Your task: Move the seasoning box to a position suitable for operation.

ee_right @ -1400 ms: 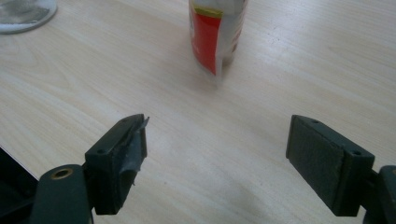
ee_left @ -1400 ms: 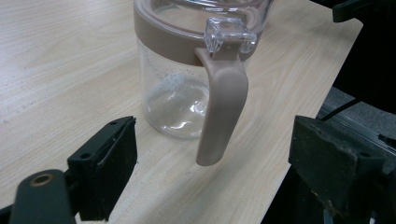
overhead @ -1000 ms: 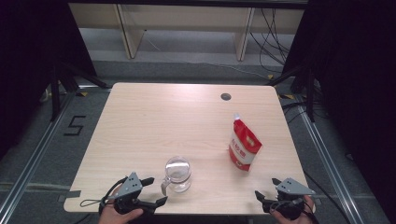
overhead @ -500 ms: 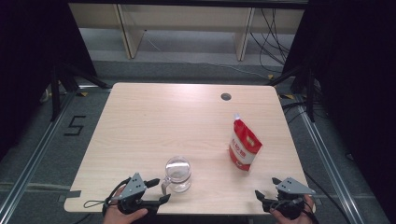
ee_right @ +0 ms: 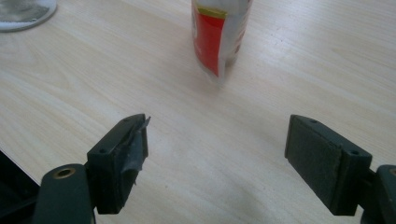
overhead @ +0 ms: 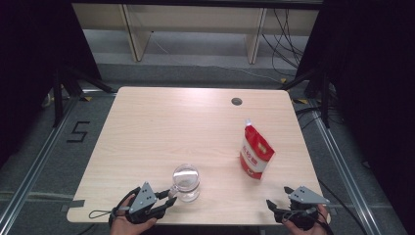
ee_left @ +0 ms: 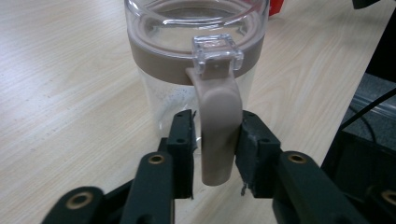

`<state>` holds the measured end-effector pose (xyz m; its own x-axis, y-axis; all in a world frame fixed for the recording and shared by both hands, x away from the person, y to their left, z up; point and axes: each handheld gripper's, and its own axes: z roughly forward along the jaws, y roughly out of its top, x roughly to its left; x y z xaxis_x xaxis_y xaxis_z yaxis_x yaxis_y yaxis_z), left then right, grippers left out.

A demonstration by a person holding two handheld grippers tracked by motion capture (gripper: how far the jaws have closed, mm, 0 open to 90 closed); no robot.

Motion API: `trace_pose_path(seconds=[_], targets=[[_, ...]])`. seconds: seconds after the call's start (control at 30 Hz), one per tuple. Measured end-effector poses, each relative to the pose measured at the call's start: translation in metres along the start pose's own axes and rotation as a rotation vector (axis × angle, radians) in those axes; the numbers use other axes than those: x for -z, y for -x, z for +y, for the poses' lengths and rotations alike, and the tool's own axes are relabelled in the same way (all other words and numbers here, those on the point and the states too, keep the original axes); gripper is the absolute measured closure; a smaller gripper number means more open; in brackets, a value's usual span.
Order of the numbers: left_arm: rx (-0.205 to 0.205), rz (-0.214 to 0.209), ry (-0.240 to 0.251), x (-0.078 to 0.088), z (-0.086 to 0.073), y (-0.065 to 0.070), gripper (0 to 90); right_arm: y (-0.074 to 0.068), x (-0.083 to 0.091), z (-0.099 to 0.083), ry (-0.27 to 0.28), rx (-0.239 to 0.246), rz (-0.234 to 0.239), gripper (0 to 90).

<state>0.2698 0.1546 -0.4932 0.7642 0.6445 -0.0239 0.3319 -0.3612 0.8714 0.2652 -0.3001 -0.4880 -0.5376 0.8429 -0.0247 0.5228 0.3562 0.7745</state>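
Observation:
A clear glass mug (overhead: 186,182) with a tan band and tan handle (ee_left: 217,121) stands near the table's front edge. My left gripper (overhead: 170,197) points at it from the left. Its jaws have just been closing, with the handle between them, and both pads now sit against the handle's sides (ee_left: 215,140). A red and white pouch (overhead: 255,156) stands upright to the right of the mug. My right gripper (overhead: 278,196) rests at the front right corner, open wide and holding nothing (ee_right: 217,144). It faces the pouch (ee_right: 217,32) from a short distance.
The wooden table (overhead: 171,122) has a round cable hole (overhead: 237,102) near its far edge. Both hands sit right at the front edge. Shelving legs and cables lie beyond the far side, and dark stands flank the table.
The left gripper's jaws have closed from wide open onto the mug's handle, and it has edged slightly toward the mug. The right gripper, mug and pouch have stayed put.

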Motion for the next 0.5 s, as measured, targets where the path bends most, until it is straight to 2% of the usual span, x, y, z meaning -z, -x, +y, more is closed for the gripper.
trace_pose_path(seconds=[0.03, 0.1, 0.13, 0.2, 0.27, 0.3, 0.33, 0.37, 0.43, 0.5], targets=[[-0.01, 0.002, 0.0, 0.001, 0.0, -0.002, 70.7, 0.0, -0.001, 0.0, -0.005, -0.005, 0.021, 22.4], [-0.004, 0.014, -0.001, 0.002, 0.0, -0.005, 71.7, -0.001, -0.002, -0.001, 0.011, -0.005, 0.001, 22.5], [-0.002, 0.015, 0.002, 0.002, 0.0, -0.006, 71.9, 0.0, -0.001, 0.0, -0.005, 0.004, 0.01, 22.5], [-0.011, 0.015, -0.007, 0.003, 0.0, -0.009, 72.2, 0.0, -0.001, -0.001, 0.002, -0.002, 0.006, 22.5], [-0.003, 0.014, -0.006, 0.002, 0.0, -0.009, 72.3, -0.004, 0.0, -0.001, 0.0, -0.043, -0.002, 22.6], [-0.022, 0.02, -0.01, 0.003, 0.001, -0.011, 72.3, 0.0, -0.002, -0.001, 0.018, -0.002, 0.01, 22.5], [-0.016, 0.022, -0.002, 0.002, 0.001, -0.011, 72.3, 0.0, 0.0, 0.0, -0.012, -0.002, 0.023, 22.6], [-0.011, 0.03, -0.01, 0.002, 0.001, -0.012, 72.3, 0.0, -0.001, 0.0, -0.004, 0.01, 0.024, 22.6], [-0.004, 0.029, -0.011, 0.002, 0.001, -0.014, 72.2, -0.002, 0.0, -0.001, -0.014, -0.009, 0.007, 22.6], [0.0, 0.052, 0.0, 0.001, 0.001, -0.018, 72.3, -0.005, 0.0, -0.001, -0.024, -0.031, 0.011, 22.6]])
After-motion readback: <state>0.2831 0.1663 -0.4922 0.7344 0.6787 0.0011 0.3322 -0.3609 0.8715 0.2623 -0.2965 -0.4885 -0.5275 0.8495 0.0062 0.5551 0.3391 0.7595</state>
